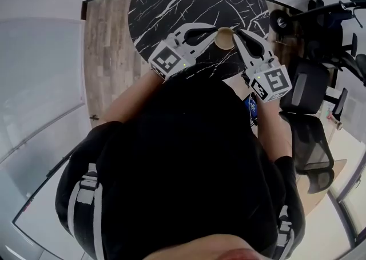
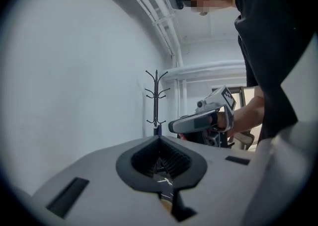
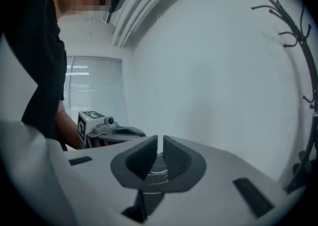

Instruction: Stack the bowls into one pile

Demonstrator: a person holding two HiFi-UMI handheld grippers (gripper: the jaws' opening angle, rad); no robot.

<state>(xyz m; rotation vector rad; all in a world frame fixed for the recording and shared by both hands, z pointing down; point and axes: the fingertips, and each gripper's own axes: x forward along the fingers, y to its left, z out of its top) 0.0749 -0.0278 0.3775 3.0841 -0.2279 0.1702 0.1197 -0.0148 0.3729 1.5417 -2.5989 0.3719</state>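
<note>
Looks done imo: I see just one tan stack of bowls on the table, toward its near side, no loose bowl elsewhere on it. Count n/a, too small. L claw above table's near side, jaws together, empty. R claw there too, thin slit btw jaws, nothing in it. Prob. nothing left to do.

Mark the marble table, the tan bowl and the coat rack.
marble table (image 1: 189,2), head view, bare part of its top.
tan bowl (image 1: 225,39), head view, its visible middle.
coat rack (image 2: 156,103), left gripper view, its upright pole.
</note>
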